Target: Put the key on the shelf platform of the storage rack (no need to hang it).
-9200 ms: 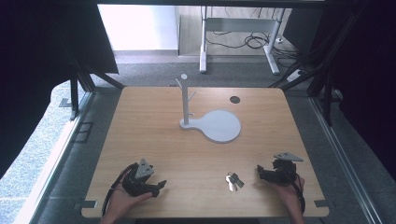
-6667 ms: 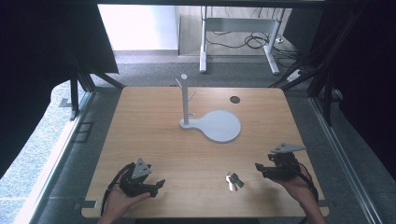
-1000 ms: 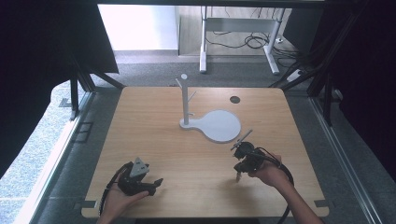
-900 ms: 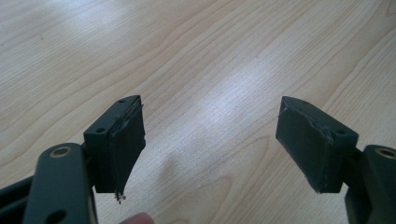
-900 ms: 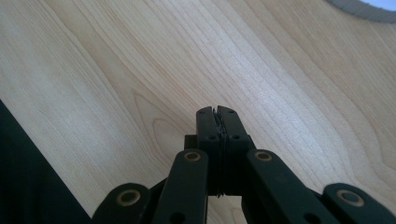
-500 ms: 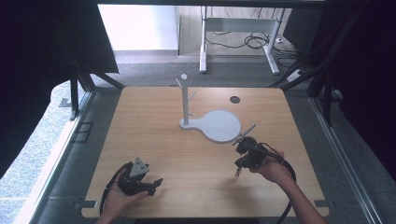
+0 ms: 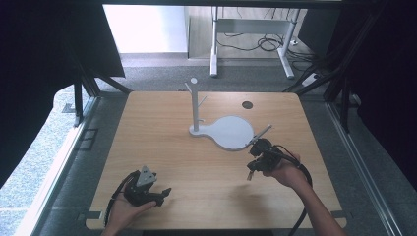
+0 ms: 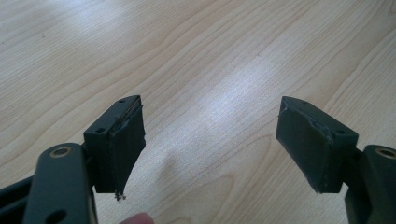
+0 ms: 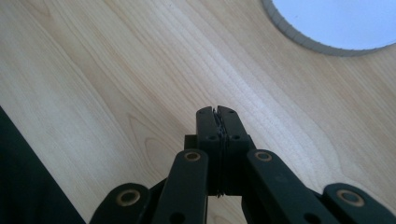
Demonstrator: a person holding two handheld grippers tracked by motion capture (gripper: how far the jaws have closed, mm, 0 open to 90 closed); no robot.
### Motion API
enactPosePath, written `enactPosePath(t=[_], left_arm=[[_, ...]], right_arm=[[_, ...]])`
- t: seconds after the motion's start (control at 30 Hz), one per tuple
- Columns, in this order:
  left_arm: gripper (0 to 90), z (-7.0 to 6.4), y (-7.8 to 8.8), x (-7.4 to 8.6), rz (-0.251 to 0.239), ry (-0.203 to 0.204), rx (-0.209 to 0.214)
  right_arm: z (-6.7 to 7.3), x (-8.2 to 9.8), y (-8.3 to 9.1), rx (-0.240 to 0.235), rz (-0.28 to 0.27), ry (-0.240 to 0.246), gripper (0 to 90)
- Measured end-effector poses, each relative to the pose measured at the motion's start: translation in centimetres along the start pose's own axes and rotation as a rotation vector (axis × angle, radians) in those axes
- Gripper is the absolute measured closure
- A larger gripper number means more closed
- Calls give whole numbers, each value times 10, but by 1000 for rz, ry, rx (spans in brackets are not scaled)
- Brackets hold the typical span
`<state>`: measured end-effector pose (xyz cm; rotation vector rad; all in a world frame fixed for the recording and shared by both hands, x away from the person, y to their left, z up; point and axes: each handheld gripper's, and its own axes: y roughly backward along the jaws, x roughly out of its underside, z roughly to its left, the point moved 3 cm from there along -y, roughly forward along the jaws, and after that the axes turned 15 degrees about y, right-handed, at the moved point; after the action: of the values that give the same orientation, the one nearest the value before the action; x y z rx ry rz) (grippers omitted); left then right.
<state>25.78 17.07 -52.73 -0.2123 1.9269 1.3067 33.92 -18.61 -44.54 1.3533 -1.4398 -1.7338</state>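
Note:
A white stand has an upright post with pegs [image 7: 195, 105] and a round flat base [image 7: 231, 132], which stands at the table's middle back. My right gripper [image 7: 252, 168] hovers just in front of and to the right of that base, tilted downward, jaws shut. A small bunch of keys [image 7: 249, 175] hangs under its tips. In the right gripper view the right gripper [image 9: 217, 112] has its pads pressed together on a thin sliver, and the base's rim [image 9: 299, 39] is at top right. My left gripper [image 7: 163, 195] rests at the front left, and in its own view the left gripper [image 8: 210, 135] is open over bare wood.
The wooden table [image 7: 162, 147] has a dark round hole [image 7: 247, 104] at the back right. Black cables trail from both grippers off the front edge. Table legs and cables on the floor lie beyond the far edge.
The keys that lay on the table at front right are now off it, held by my right gripper. That gripper has moved left and away towards the stand's base. The left gripper has stayed put.

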Motion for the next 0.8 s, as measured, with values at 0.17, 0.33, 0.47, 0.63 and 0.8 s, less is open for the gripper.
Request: enactPosePath(t=[0.17, 0.33, 0.47, 0.63, 0.8], left_arm=[[240, -1, -1, 0, 2, -1, 1], [240, 0, 0, 0, 2, -1, 1], [240, 1, -1, 1, 5, 0, 0], [240, 1, -1, 1, 7, -1, 1], [240, 1, -1, 1, 8, 0, 2]], right_arm=[[-4, -4, 1, 3, -9, 2, 896], [-8, -9, 1, 15, -9, -7, 896], [-11, -13, 2, 20, -15, -2, 897], [-15, -18, 1, 20, -17, -6, 896], [-21, -21, 1, 25, -23, -22, 896]])
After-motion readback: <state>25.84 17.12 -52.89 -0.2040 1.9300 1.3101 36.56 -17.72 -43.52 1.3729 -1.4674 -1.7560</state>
